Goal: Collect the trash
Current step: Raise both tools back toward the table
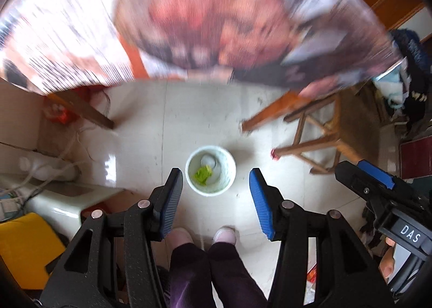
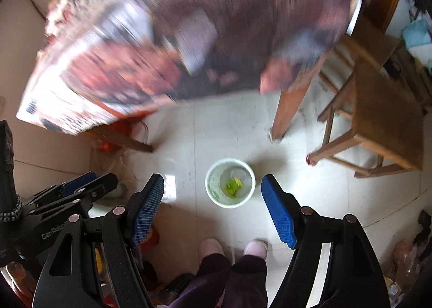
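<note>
- My left tongs [image 1: 216, 197] stand apart with nothing between the blue pads; the floor shows in the gap
- My right tongs [image 2: 213, 206] also stand apart and empty; each pair shows at the edge of the other's view, side by side
- Both point steeply down at a white bin [image 1: 211, 170] standing on the pale tiled floor [image 1: 151, 129], just ahead of my slippered feet [image 1: 201, 235]
- Inside the bin lies a green scrap [image 1: 201, 174] beside a pale roundish piece [image 1: 209, 160]; I judge that this much trash is already collected
- The tabletop [image 1: 189, 16] above is covered in printed paper and too blurred to read; I cannot tell whether more trash lies there
- No loose litter is plain on the bare floor around the bin; a wooden stool [image 2: 378, 108] stands off to one side
- My judgement: one drop is done; what is left depends on what the blurred tabletop still carries
</note>
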